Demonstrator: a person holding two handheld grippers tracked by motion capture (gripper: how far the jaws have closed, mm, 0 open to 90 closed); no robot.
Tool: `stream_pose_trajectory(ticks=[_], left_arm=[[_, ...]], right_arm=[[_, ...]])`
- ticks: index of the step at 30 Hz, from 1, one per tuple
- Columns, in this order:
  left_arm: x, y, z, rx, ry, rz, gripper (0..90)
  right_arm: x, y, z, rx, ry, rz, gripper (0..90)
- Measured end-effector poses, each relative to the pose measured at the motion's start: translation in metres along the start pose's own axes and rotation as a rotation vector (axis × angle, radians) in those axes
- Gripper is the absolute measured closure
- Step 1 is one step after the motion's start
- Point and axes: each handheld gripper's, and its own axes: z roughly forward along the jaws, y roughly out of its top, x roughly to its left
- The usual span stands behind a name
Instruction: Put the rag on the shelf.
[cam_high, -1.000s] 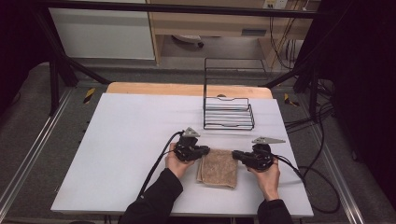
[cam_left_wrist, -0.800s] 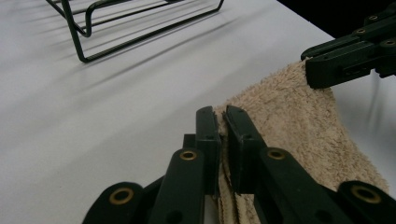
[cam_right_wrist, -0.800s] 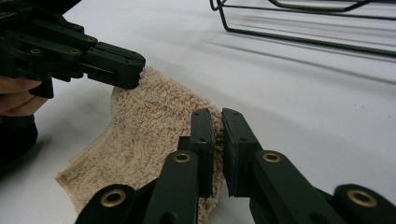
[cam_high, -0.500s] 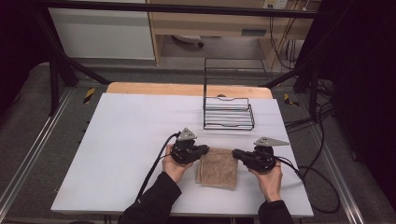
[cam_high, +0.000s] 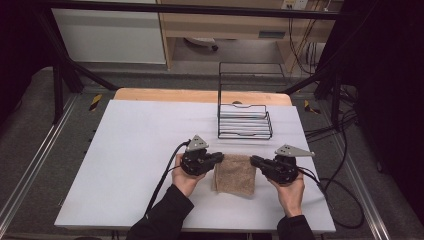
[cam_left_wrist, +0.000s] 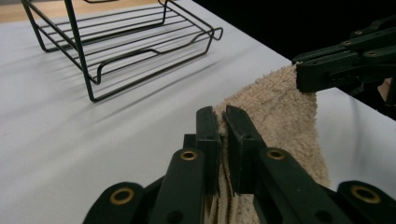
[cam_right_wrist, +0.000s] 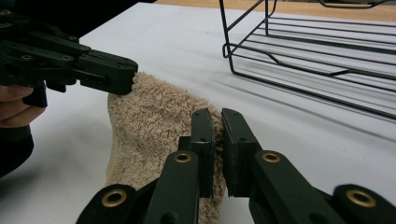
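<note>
Fingers (cam_left_wrist: 208, 140) still clamped, towel (cam_high: 234, 173) slightly higher

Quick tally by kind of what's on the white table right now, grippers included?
Beige towel: 1, pinched at its far corners
Black wire rack: 1
Grippers: 2, the left gripper and the right gripper, each shut on the towel
Total: 4
</note>
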Motion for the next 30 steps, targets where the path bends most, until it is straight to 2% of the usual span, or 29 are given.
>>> stream_pose_trajectory(ticks=[14,21,30], left_arm=[[-0.008,0.010,-0.010,-0.074,0.008,0.006,83.7],[-0.010,0.015,-0.013,-0.094,0.007,0.008,83.8],[-0.015,0.027,-0.018,-0.140,0.013,0.025,83.8]], right_arm=[[0.007,0.010,-0.013,-0.063,-0.021,-0.044,84.5],[0.009,0.014,-0.017,-0.089,-0.027,-0.058,84.7],[0.013,0.025,-0.026,-0.143,-0.051,-0.082,84.7]])
